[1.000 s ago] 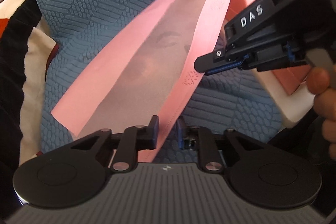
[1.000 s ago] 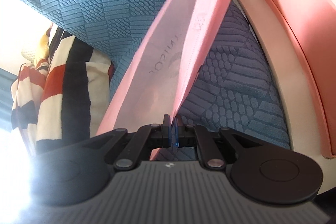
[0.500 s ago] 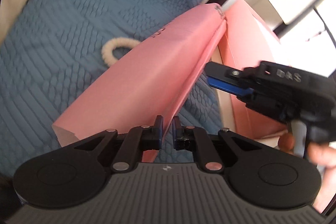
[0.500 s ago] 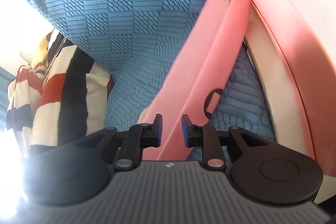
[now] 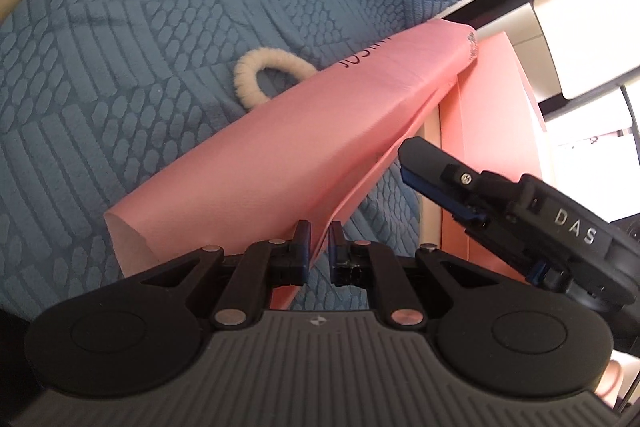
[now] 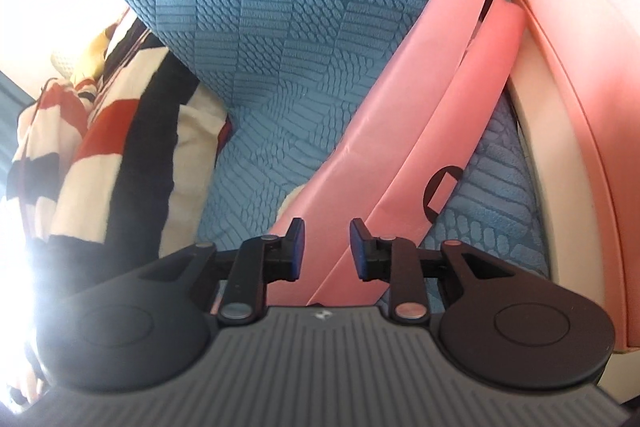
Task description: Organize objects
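Two claws, left claw [image 5: 319, 247] pinching pink bag [image 5: 304, 147], right claw [image 6: 327, 247] parted

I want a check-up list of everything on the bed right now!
Surface: blue textured bedcover.
Job's things: pink paper bag, folded flat, lying on the cover.
Clutter: white fluffy hair tie partly under the bag; striped blanket beside the cover.
Tongs: left tongs shut on the bag's edge; right tongs open, bag between them, untouched.
Cables: nothing seen.
Surroundings: pink and cream box at the bed's side.
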### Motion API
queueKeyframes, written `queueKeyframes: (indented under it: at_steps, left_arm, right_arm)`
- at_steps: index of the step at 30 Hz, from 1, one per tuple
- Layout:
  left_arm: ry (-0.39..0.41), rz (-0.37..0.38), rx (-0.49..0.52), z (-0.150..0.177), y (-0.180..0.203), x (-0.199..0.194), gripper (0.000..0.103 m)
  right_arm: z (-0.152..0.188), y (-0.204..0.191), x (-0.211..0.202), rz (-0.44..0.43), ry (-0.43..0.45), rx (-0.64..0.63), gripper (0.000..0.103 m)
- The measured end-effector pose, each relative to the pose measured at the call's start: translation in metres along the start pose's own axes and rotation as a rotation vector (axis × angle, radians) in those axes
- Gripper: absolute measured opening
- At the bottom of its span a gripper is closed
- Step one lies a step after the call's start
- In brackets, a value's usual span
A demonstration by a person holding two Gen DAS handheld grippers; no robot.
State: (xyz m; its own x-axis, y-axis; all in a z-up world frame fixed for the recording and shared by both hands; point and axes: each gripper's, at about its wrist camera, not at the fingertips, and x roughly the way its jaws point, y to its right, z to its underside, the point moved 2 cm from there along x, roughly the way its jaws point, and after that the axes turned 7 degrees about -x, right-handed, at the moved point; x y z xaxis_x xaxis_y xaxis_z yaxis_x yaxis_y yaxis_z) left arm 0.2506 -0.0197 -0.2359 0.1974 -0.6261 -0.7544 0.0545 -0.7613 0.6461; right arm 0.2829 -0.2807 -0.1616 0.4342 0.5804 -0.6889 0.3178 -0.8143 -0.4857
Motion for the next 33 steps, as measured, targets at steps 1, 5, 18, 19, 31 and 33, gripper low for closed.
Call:
queueKeyframes:
  at_steps: [1, 5, 18, 19, 31, 33]
  left_arm:
    - [-0.002, -0.001, -0.006, -0.002, 0.0, 0.002, 0.011]
    - [-0.004, 0.002, -0.03, -0.006, -0.003, 0.005, 0.011]
    - [0.06, -0.04, -0.048, -0.012, -0.005, -0.016, 0.014]
    - [0.07, -0.038, -0.048, -0.011, -0.005, -0.021, 0.019]
    - [0.251, -0.075, -0.126, 0.024, -0.019, -0.098, 0.046]
    - [0.264, -0.084, -0.148, 0.028, -0.028, -0.101, 0.047]
  right_arm:
    - [0.0, -0.002, 0.002, 0.005, -0.003, -0.009, 0.029]
    - [0.004, -0.008, 0.013, 0.039, -0.039, -0.043, 0.027]
    - [0.015, 0.001, 0.033, 0.056, -0.103, -0.026, 0.022]
    - [0.015, 0.001, 0.033, 0.062, -0.107, -0.037, 0.02]
    - [0.013, 0.004, 0.036, 0.063, -0.144, -0.045, 0.019]
    - [0.013, 0.005, 0.035, 0.061, -0.144, -0.036, 0.019]
